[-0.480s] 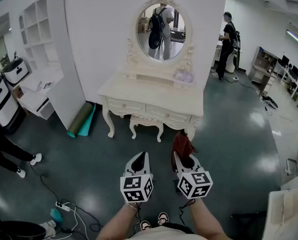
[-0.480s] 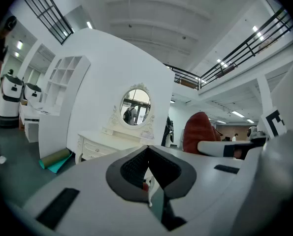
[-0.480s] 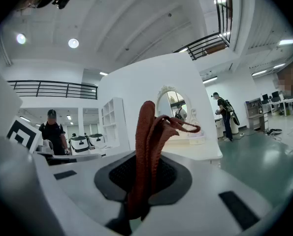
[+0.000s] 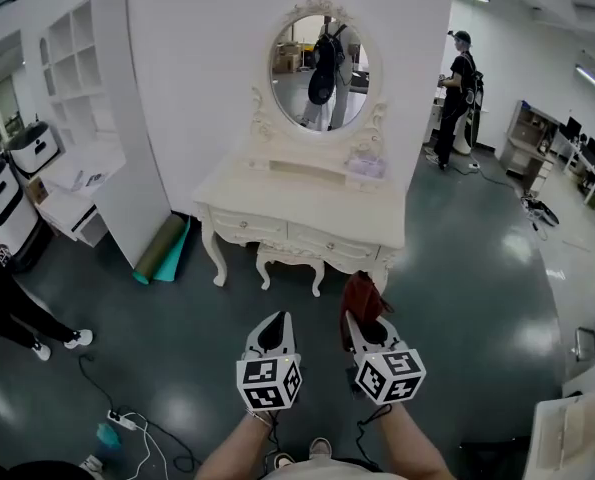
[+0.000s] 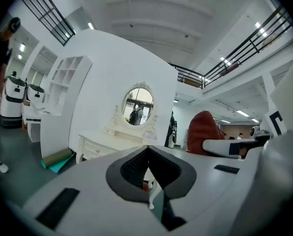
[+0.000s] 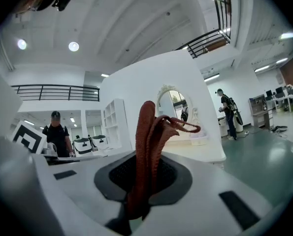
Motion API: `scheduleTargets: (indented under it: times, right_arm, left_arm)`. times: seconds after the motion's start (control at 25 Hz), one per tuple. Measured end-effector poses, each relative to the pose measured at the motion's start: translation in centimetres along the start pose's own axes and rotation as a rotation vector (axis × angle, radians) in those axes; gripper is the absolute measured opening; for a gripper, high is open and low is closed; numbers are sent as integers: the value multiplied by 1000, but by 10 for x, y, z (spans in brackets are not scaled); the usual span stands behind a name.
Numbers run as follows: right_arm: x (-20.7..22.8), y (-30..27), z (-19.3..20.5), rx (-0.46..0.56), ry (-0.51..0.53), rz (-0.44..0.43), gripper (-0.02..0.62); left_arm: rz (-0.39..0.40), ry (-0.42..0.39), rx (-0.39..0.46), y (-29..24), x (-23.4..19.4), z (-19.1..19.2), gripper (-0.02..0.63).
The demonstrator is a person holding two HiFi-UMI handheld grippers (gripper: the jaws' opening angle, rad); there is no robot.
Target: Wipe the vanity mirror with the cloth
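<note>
**Cloth** (image 4: 363, 293): rust-red and bunched, pinched between the closed jaws of the right tool (image 4: 361, 320), with loose folds standing above the tips

**Left tool** (image 4: 277, 320): jaws drawn together, nothing between them; both tools are held low in front of the person, well apart from the target

**Vanity mirror** (image 4: 320, 72): oval, in a carved cream frame, upright at the back of the desk (image 4: 307, 208); not yet touched by the cloth

**Risks (judged):**
- the grip takes only a narrow part of the cloth, so a firm wipe may drag it out of the jaws
- a hard jaw tip may meet the glass if the cloth folds away
- the reach crosses the desk top, where small items (image 4: 365, 167) near the mirror's foot could be knocked
- a stool (image 4: 292, 259) sits tucked beneath

**Surface and room:** cream desk with drawers against a white partition; glossy dark green floor (image 4: 477, 268); white shelf unit (image 4: 82, 78) to the left; a rolled mat (image 4: 159, 248) beside the desk; a cable (image 4: 127, 423) on the floor; a person (image 4: 463, 78) standing off to the right
</note>
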State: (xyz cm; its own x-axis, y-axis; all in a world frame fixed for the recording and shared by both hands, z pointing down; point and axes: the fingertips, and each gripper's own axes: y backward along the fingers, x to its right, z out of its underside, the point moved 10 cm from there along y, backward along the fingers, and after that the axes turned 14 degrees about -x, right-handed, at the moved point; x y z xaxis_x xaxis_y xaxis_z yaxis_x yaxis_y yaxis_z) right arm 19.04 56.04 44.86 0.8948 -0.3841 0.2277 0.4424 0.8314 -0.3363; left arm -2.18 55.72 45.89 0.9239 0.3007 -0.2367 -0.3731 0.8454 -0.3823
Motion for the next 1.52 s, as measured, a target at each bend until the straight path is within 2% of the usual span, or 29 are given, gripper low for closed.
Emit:
scheduleTargets:
  times: [0.12,0.64,0.96,1.12,1.28,1.52]
  right_arm:
    - [17,-4,1,1,-49,-31,63]
    - [74,-31,6,-66,-103,-65,63]
    - [98,-87,-3,-98,-119,-59,63]
    - [113,-128,-22,-116,-107,-41,63]
    - [121,-175,-59,-113,-85,-36,63]
    - [128,-247,-100,-72,-78,-39,63]
  left_arm:
    - [-13,10,-5,-11,3,-2,11]
    - [-105,55,-24,-49,2,-1,11]
    - [-111,61,-25,-105,-24,-17,11]
    - [-100,69,-5,-145,-44,-39,11]
    - [-95,89,27,-185,-73,-74,11]
    - [-98,63,38,-232,-114,-112,11]
